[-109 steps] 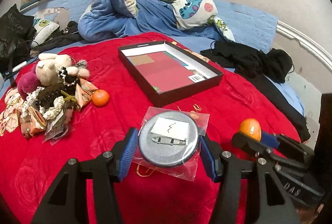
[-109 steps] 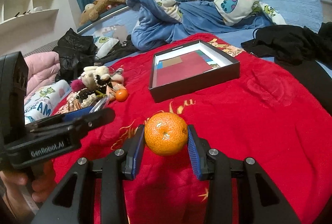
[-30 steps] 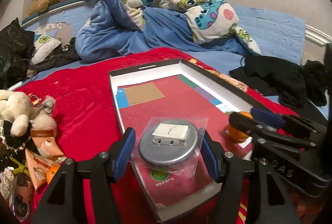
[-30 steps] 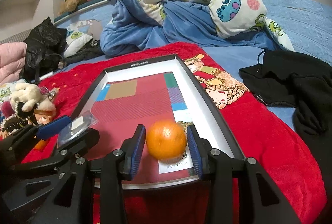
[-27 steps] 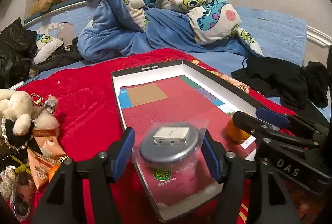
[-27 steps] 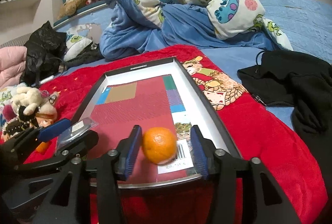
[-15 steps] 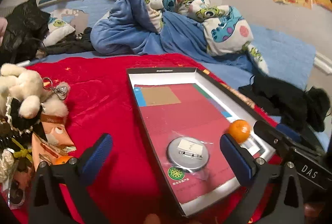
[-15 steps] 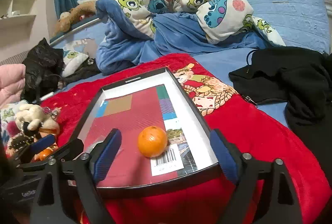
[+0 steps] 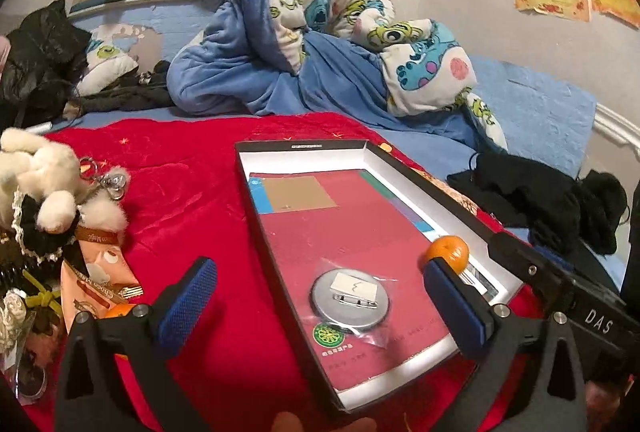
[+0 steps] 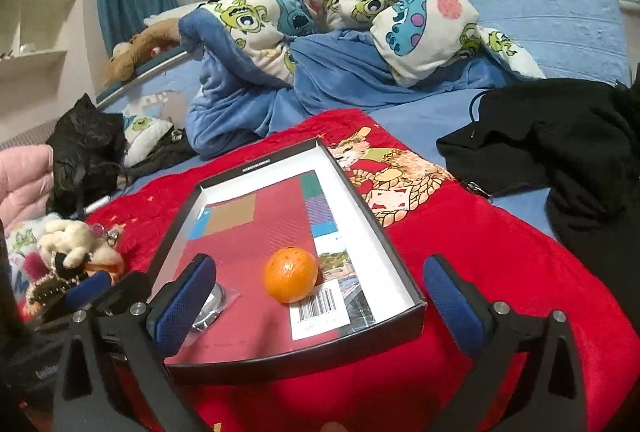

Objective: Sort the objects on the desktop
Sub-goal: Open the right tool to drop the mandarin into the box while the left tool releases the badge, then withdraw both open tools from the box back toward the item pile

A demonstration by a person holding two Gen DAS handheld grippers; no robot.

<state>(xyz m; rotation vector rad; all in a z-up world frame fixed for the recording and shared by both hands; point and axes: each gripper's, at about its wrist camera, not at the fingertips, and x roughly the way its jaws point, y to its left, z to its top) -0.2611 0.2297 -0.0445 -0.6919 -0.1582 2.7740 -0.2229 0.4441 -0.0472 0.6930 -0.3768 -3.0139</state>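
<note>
Between the spread pads of the left gripper (image 9: 320, 302), at its twelve o'clock, lies a flat round metal badge (image 9: 351, 294) in a crinkled clear bag, touched by neither pad. It rests on the red card floor of a shallow black box (image 9: 256, 192) with white inner walls. A dimpled orange mandarin (image 9: 447, 251) sits at two o'clock, just behind the right pad.

Seen from the right wrist, the right gripper (image 10: 320, 302) is still widening, its ribbed blue pads clear of the mandarin (image 10: 291, 274), which sits at twelve o'clock inside the box (image 10: 384, 256) beside a barcode label (image 10: 318, 306). Velvety red cloth (image 10: 480, 240) underlies all.
</note>
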